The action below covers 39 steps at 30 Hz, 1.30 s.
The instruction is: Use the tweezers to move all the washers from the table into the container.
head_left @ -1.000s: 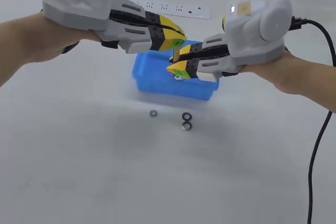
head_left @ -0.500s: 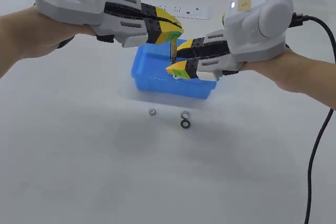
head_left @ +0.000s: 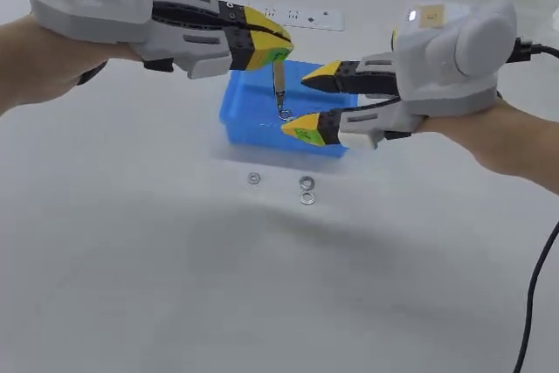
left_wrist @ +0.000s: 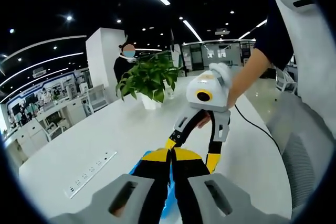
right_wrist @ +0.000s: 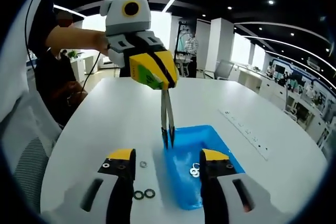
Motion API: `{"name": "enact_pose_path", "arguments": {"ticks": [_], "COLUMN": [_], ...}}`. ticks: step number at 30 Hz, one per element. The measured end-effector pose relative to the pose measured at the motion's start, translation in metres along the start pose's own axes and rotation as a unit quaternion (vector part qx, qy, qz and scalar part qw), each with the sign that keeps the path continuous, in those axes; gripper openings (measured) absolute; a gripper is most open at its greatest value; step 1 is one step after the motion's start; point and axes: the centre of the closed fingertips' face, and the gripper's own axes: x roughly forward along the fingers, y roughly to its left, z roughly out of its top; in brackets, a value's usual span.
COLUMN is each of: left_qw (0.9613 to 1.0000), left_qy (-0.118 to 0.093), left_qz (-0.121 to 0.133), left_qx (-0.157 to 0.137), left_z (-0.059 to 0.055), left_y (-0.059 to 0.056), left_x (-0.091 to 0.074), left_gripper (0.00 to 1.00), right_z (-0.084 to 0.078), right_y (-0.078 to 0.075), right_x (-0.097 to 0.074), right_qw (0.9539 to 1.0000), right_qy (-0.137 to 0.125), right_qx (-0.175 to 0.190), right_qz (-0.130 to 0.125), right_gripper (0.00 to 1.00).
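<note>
White tabletop (head_left: 131, 259) — left tool (head_left: 280, 48) clenched on tweezers (head_left: 279, 89) over blue container (head_left: 244, 104) — right tool (head_left: 301, 104) agape

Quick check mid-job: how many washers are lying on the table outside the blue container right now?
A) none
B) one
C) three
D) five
C: in the head view three washers lie on the table in front of the blue container, one alone on the left and two close together on the right.
</note>
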Motion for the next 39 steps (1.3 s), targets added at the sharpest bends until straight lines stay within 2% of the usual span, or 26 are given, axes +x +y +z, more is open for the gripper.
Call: {"name": "enact_pose_path", "arguments": {"ticks": [4,7,10,16,22,23,24,30,34,39], "left_qw": [1.0,0.9999,0.9998,0.9994,0.9996,0.9996,0.9996,0.9995,0.9993,0.9994], "left_qy": [-0.002,0.001,0.003,0.003,0.008,0.009,0.012,0.012,0.02,0.016], "left_qz": [0.008,0.009,0.018,0.031,0.027,0.026,0.026,0.026,0.026,0.025], "left_qx": [-0.005,-0.005,-0.011,-0.011,-0.008,-0.007,-0.006,-0.009,-0.017,-0.016], "left_z": [-0.001,-0.003,-0.007,-0.016,-0.028,-0.03,-0.029,-0.039,-0.049,-0.051], "left_y": [-0.006,-0.01,-0.01,-0.011,-0.02,-0.022,-0.028,-0.039,-0.042,-0.043], "left_x": [-0.007,-0.012,-0.016,-0.021,-0.019,-0.018,-0.015,-0.016,-0.018,-0.018], "left_gripper": [0.04,0.04,0.04,0.04,0.04,0.04,0.04,0.04,0.04,0.04], "right_z": [-0.006,-0.019,-0.031,-0.047,-0.053,-0.054,-0.056,-0.059,-0.059,-0.065], "right_y": [0.009,0.017,0.029,0.048,0.068,0.068,0.069,0.071,0.078,0.09], "right_x": [-0.011,-0.018,-0.023,-0.036,-0.047,-0.048,-0.049,-0.054,-0.054,-0.051], "right_qw": [0.9997,0.9996,0.9993,0.9985,0.9975,0.9974,0.9973,0.9961,0.996,0.9961], "right_qy": [-0.006,0.008,0.014,0.017,0.014,0.016,0.018,0.02,0.018,0.027], "right_qx": [0.019,0.006,0.028,0.04,0.062,0.062,0.063,0.073,0.076,0.077], "right_qz": [-0.014,-0.025,-0.019,-0.034,-0.032,-0.032,-0.033,-0.046,-0.045,-0.033], "right_gripper": [0.57,0.58,0.63,0.67,0.76,0.77,0.77,0.81,0.87,0.93]}}
